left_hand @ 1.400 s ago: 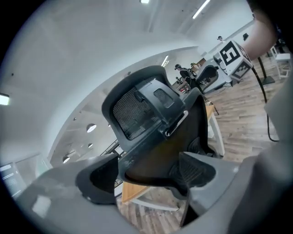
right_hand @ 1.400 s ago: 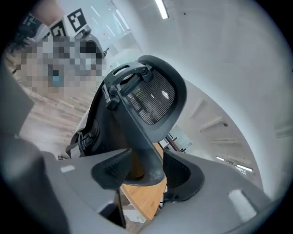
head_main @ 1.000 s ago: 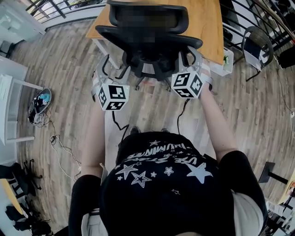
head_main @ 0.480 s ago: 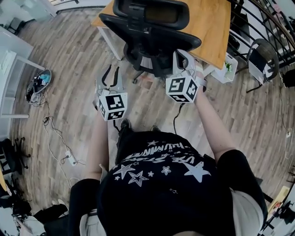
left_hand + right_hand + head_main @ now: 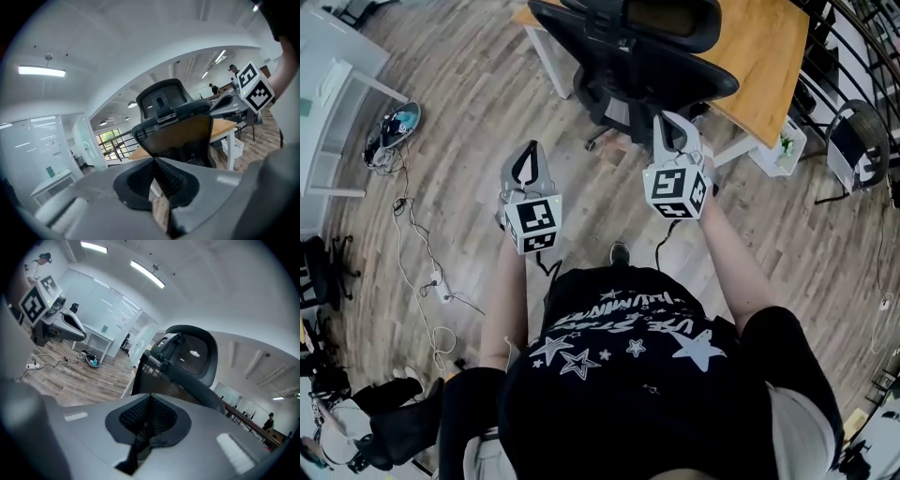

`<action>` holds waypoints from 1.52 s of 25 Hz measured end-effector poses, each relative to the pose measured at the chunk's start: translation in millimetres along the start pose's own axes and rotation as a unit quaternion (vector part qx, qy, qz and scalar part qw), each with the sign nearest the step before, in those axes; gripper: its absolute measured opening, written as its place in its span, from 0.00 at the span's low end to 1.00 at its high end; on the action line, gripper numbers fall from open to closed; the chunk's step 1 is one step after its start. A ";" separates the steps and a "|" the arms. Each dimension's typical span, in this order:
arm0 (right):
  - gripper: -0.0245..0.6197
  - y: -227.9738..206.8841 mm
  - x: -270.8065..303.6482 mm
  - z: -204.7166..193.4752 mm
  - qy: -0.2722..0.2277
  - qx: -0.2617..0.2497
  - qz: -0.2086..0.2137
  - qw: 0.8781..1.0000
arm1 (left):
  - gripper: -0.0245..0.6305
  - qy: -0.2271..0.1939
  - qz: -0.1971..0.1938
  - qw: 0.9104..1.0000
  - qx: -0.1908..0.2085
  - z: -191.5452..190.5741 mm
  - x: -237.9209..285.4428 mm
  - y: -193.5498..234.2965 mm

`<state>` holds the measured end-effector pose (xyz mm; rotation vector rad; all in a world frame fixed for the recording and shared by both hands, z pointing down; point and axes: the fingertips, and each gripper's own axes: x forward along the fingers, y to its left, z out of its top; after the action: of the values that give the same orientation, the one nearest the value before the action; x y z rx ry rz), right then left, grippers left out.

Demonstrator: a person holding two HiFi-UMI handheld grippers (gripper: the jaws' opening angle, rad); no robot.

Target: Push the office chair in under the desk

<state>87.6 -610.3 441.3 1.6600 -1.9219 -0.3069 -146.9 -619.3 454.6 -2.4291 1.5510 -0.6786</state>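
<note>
The black office chair [image 5: 637, 56] stands at the top of the head view, its seat tucked under the wooden desk [image 5: 764, 66]. My left gripper [image 5: 529, 150] hangs over bare floor, left of and nearer to me than the chair, its jaws shut on nothing. My right gripper [image 5: 672, 120] is just behind the chair's back, also shut and empty. In the left gripper view the closed left gripper [image 5: 153, 160] points at the chair [image 5: 176, 122] and desk [image 5: 224, 129]. The right gripper view shows the shut right gripper [image 5: 150, 396] a short way from the chair's mesh back [image 5: 183, 359].
A white bin [image 5: 783, 150] sits by the desk leg and another chair [image 5: 853, 155] stands at the right by a railing. Loose cables [image 5: 422, 272] trail over the wood floor at the left, near a white table [image 5: 337, 122].
Both grippers have drawn back from the chair toward me. The left jaws went from open to shut. The chair now sits further under the desk.
</note>
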 end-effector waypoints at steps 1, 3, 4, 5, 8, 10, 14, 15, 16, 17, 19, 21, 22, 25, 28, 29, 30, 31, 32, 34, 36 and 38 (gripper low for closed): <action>0.04 3.6 1.1 -1.4 0.001 0.003 0.003 1.000 | 0.04 0.005 0.001 1.000 -0.007 -6.6 -2.4 0.2; 0.04 10.8 2.9 -3.7 0.007 0.009 0.010 1.000 | 0.04 0.014 0.004 1.000 -0.021 -19.4 -8.3 0.5; 0.04 14.1 3.1 -4.4 0.010 0.011 0.013 1.000 | 0.04 0.017 0.004 0.999 -0.027 -24.5 -12.0 0.3; 0.04 17.6 2.5 -4.6 0.013 0.013 0.016 1.000 | 0.04 0.020 0.003 0.999 -0.031 -29.6 -16.7 0.3; 0.04 31.2 -3.9 0.4 0.017 0.017 0.026 0.999 | 0.04 0.027 0.004 0.999 -0.041 -42.6 -35.5 3.8; 0.04 43.1 -11.4 6.3 0.019 0.014 0.036 0.999 | 0.04 0.030 0.009 0.998 -0.050 -51.1 -51.2 7.8; 0.04 65.6 -34.0 15.7 0.021 0.012 0.055 0.998 | 0.04 0.039 0.013 0.997 -0.064 -68.0 -86.2 10.7; 0.04 71.0 -40.3 17.3 0.022 0.014 0.057 0.998 | 0.04 0.042 0.014 0.997 -0.065 -72.4 -95.9 12.1; 0.04 76.8 -46.3 19.1 0.023 0.016 0.060 0.998 | 0.04 0.045 0.016 0.997 -0.065 -76.1 -105.5 14.5; 0.04 82.7 -51.8 21.0 0.024 0.015 0.062 0.998 | 0.04 0.045 0.019 0.997 -0.064 -78.0 -115.0 17.9; 0.04 92.9 -62.7 25.2 0.024 0.011 0.065 0.997 | 0.04 0.041 0.027 0.997 -0.057 -75.7 -132.0 26.0; 0.04 100.1 -74.3 30.3 0.022 0.009 0.065 0.998 | 0.04 0.038 0.032 0.997 -0.055 -74.5 -146.6 31.1; 0.04 103.5 -80.4 33.0 0.020 0.008 0.064 0.998 | 0.04 0.037 0.033 0.997 -0.057 -75.4 -153.8 32.4; 0.04 115.7 -98.6 40.4 0.015 0.004 0.063 0.998 | 0.04 0.032 0.038 0.997 -0.061 -81.3 -176.4 34.1; 0.04 126.2 -115.4 47.6 0.009 0.003 0.062 0.998 | 0.04 0.028 0.043 0.997 -0.062 -85.6 -197.8 36.9; 0.04 128.9 -121.3 50.5 0.007 0.003 0.061 0.998 | 0.04 0.026 0.045 0.997 -0.063 -86.3 -204.9 38.4; 0.04 131.5 -127.4 53.6 0.005 0.002 0.059 0.998 | 0.04 0.024 0.047 0.997 -0.065 -87.1 -212.1 39.9; 0.04 134.0 -133.6 56.5 0.003 0.001 0.058 0.998 | 0.04 0.022 0.049 0.996 -0.066 -87.9 -219.3 41.1; 0.04 136.5 -139.7 59.1 0.000 0.000 0.056 0.998 | 0.04 0.020 0.051 0.996 -0.067 -88.5 -226.3 41.9; 0.04 140.4 -150.9 64.0 -0.007 -0.001 0.054 0.999 | 0.04 0.015 0.055 0.996 -0.067 -88.3 -239.0 42.9; 0.04 143.9 -161.4 67.3 -0.013 -0.002 0.053 0.998 | 0.04 0.010 0.058 0.996 -0.066 -86.2 -250.0 42.7; 0.04 147.6 -172.3 68.1 -0.015 -0.003 0.054 0.998 | 0.04 0.006 0.059 0.996 -0.064 -83.9 -260.0 41.0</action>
<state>-61.9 -428.2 416.7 1.5501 -2.0232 -0.2963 -310.8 -397.4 440.1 -2.4022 1.7787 -0.5903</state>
